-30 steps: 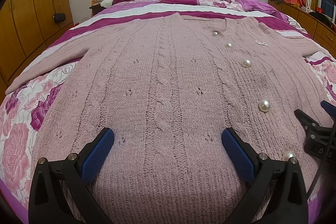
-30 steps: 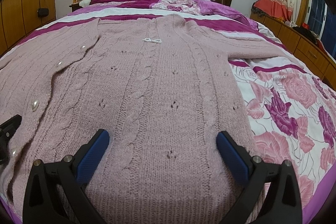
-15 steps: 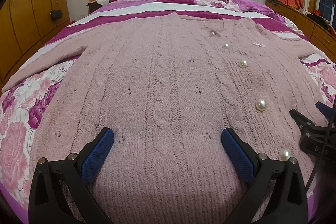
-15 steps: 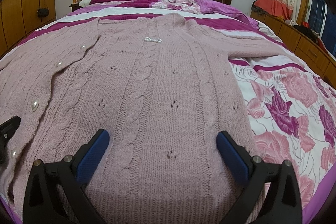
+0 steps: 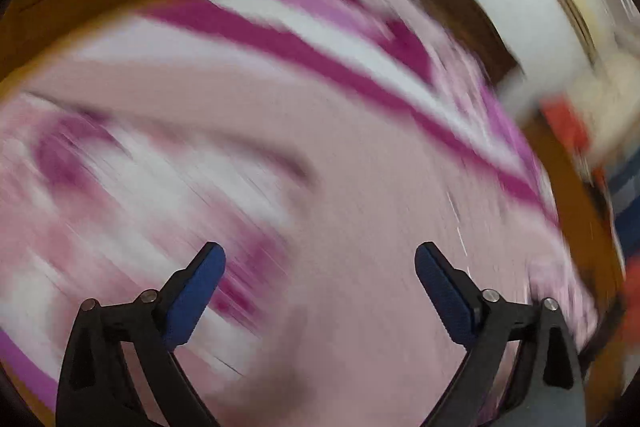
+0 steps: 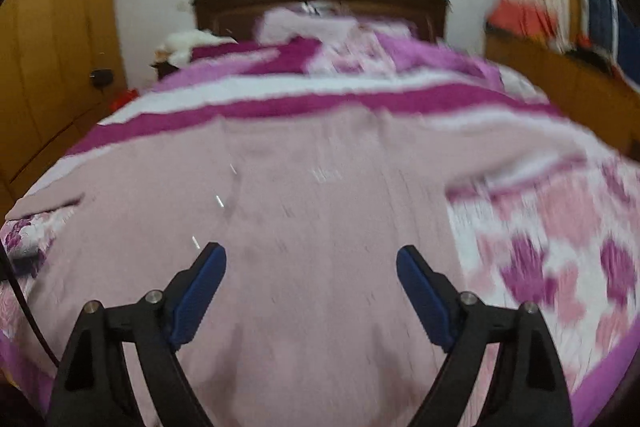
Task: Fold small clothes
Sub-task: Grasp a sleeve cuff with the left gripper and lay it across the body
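The left gripper (image 5: 320,259) has black angular plastic arms (image 5: 116,347) with triangular cut-outs, silver pivot screws (image 5: 149,294) near ten and two o'clock of the linkage, and textured blue pads (image 5: 196,291). The right gripper (image 6: 311,259) matches it; a thin black cable (image 6: 24,311) runs along its nine o'clock side.
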